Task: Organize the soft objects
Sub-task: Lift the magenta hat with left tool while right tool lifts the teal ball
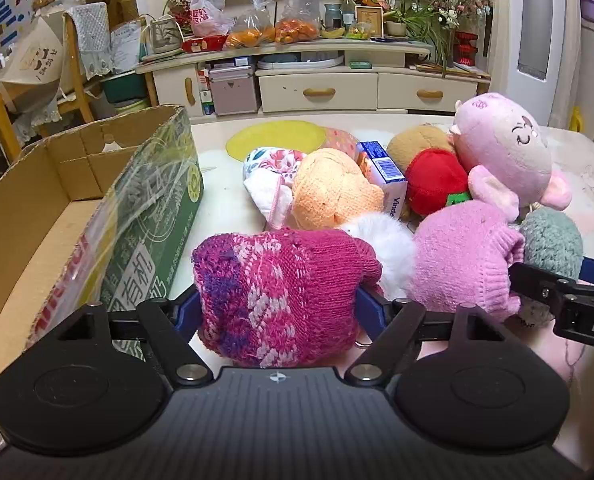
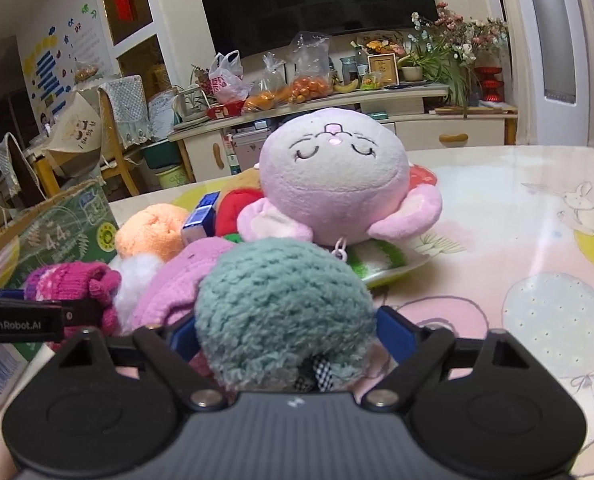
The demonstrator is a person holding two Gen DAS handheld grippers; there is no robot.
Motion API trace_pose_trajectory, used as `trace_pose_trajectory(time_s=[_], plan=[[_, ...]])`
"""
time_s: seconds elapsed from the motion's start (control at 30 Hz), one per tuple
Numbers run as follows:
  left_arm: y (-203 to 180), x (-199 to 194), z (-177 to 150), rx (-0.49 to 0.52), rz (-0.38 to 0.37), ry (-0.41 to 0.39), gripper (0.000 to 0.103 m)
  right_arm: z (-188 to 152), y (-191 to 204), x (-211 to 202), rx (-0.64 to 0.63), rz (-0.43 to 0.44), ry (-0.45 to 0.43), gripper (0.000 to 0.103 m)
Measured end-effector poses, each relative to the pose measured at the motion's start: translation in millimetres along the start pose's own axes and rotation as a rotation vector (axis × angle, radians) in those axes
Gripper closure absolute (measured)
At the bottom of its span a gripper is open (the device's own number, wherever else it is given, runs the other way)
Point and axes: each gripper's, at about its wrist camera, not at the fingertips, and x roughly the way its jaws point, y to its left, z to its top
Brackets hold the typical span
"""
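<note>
My left gripper [image 1: 279, 304] is shut on a magenta patterned knit hat [image 1: 281, 288], just right of an open cardboard box [image 1: 37, 216]. My right gripper [image 2: 287, 326] is shut on a teal fuzzy knit item [image 2: 285, 308]; that item also shows in the left wrist view [image 1: 553, 240]. Between them lies a light pink knit hat [image 1: 465, 256] with a white pompom [image 1: 381, 248]. Behind sit an orange knit item [image 1: 333, 190], a pink plush toy [image 1: 505, 148], a red plush [image 1: 435, 182] and a floral cloth [image 1: 269, 176].
A blue-and-white tissue pack [image 1: 383, 174] lies among the soft things. A yellow-green plate [image 2: 393, 268] sits under the plush pile. A patterned cloth covers the table [image 2: 517, 240]. A cabinet [image 1: 317, 88] with bags of fruit stands behind the table.
</note>
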Motion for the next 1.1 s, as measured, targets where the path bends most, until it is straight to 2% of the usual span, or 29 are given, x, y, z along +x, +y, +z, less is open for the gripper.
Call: trace_pose_trajectory(time_s=[0.1,0.37,0.67,0.83,0.97,1.1], plan=[[5,-5,1,-0.009,-0.012,-0.010,0.011,0,2,-3,-0.015,-0.002,-0.001,0.028],[14,-25,7,-0.030,-0.062,-0.060,0.011,-3,6,-16,-0.028,-0.038,-0.007,0.031],[13,-34,4,-0.040,-0.122,-0.091,0.011,3,-6,-40,0.139,-0.017,-0.031,0.031],[10,-32,1,-0.030,-0.156,-0.073,0.011,2,-8,-54,0.187,-0.009,-0.054,0.031],[11,-36,-1,-0.030,-0.168,-0.079,0.011,2,-4,-59,0.136,-0.074,-0.059,0.031],[15,-42,0,-0.036,-0.171,-0.093,0.011,4,-1,-67,0.129,-0.075,-0.074,0.031]])
